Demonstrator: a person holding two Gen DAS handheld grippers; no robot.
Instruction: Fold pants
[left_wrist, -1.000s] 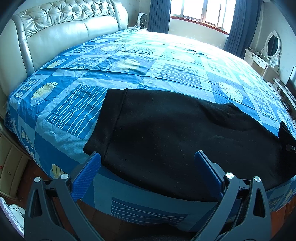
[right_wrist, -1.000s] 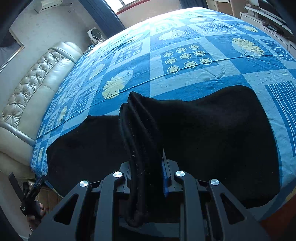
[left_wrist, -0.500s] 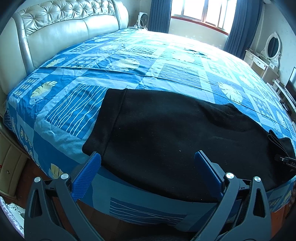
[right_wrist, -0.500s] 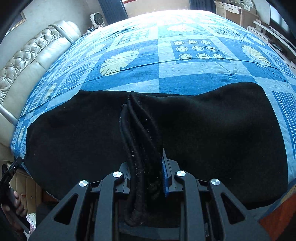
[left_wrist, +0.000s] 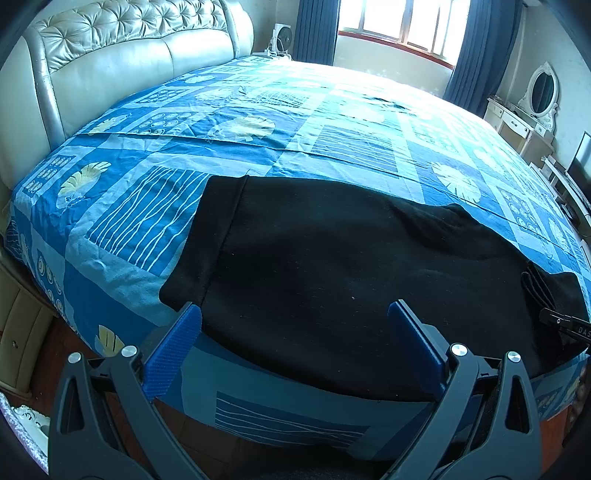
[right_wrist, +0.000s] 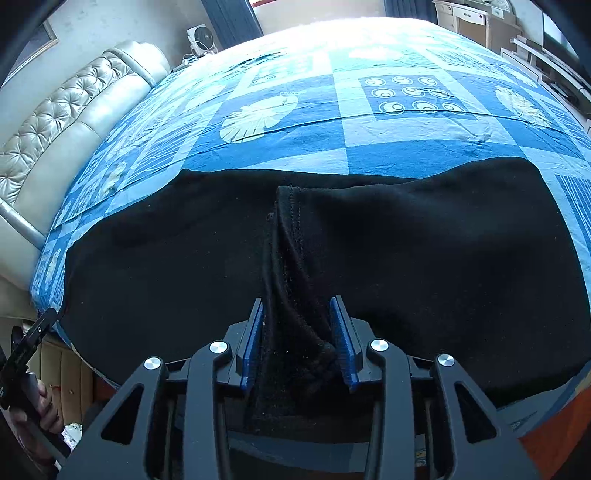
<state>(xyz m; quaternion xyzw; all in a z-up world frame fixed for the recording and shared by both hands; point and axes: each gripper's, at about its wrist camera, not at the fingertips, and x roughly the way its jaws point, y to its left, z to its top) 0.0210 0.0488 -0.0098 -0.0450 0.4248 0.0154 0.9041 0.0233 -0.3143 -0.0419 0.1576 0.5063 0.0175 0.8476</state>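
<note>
Black pants lie flat across the near edge of the bed, their banded end toward the left. My left gripper is open and empty, its blue pads just above the pants' near edge. In the right wrist view the pants spread wide. My right gripper has its jaws parted a little, with a bunched fold of the pants lying loosely between the pads. The right gripper's tip also shows at the far right of the left wrist view.
The bed carries a blue patchwork cover and has a tufted cream headboard. A wooden bedside cabinet stands low at the left. A white dresser with a mirror is at the far right. Red floor lies below the bed edge.
My right gripper has lowered the bunched pants onto the bed and its jaws have parted from a tight grip. The left gripper has stayed open in place.
</note>
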